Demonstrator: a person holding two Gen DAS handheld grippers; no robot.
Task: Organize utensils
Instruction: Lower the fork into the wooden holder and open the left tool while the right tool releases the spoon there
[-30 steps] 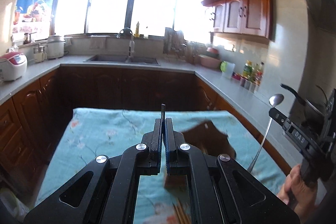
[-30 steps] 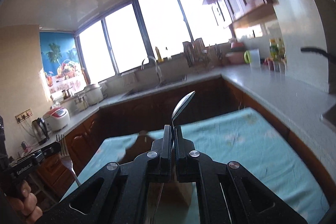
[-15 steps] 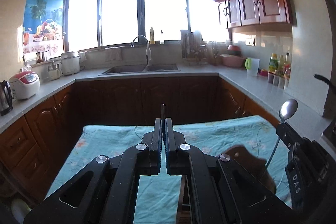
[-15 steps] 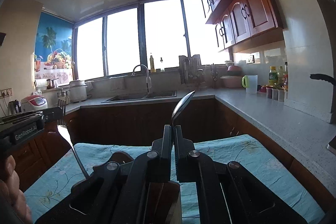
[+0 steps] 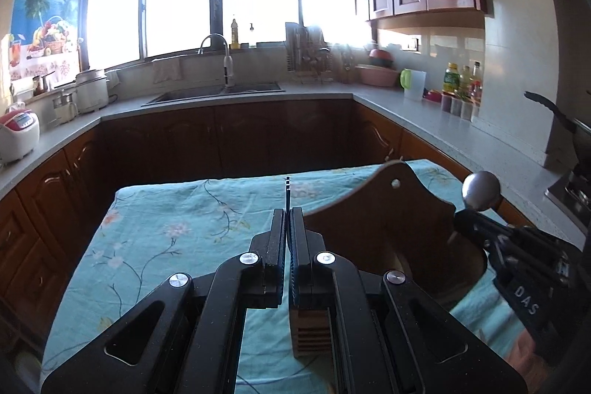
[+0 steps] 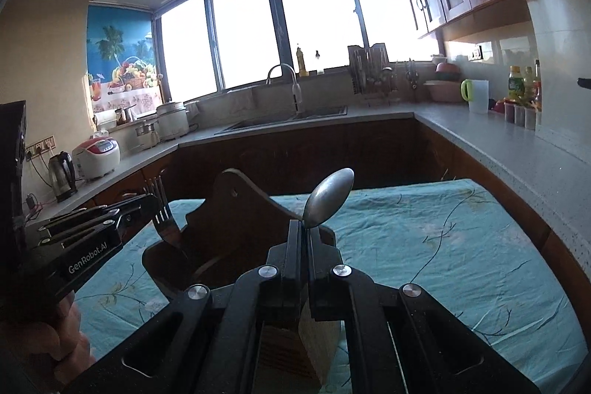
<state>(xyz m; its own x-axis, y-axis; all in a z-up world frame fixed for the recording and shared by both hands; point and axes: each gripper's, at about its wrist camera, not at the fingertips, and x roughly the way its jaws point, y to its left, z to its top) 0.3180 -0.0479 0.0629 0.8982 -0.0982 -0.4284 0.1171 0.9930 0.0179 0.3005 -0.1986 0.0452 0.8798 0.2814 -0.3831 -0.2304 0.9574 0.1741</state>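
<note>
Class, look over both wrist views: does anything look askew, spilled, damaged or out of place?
Nothing stands out. The fork and the spoon are each gripped above the wooden utensil holder, which stands upright on the teal cloth. No spill or damage shows.

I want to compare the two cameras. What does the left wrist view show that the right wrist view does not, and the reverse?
Only the left wrist view shows the fork edge-on between the left tongs, and a pan handle at the far right.

Only the right wrist view shows the fork's tines from the side, the hand that holds the left tongs, and an electric kettle on the counter.

Both show the wooden utensil holder on the teal floral cloth, the spoon clamped in the right tongs, the sink and the rice cooker.
</note>
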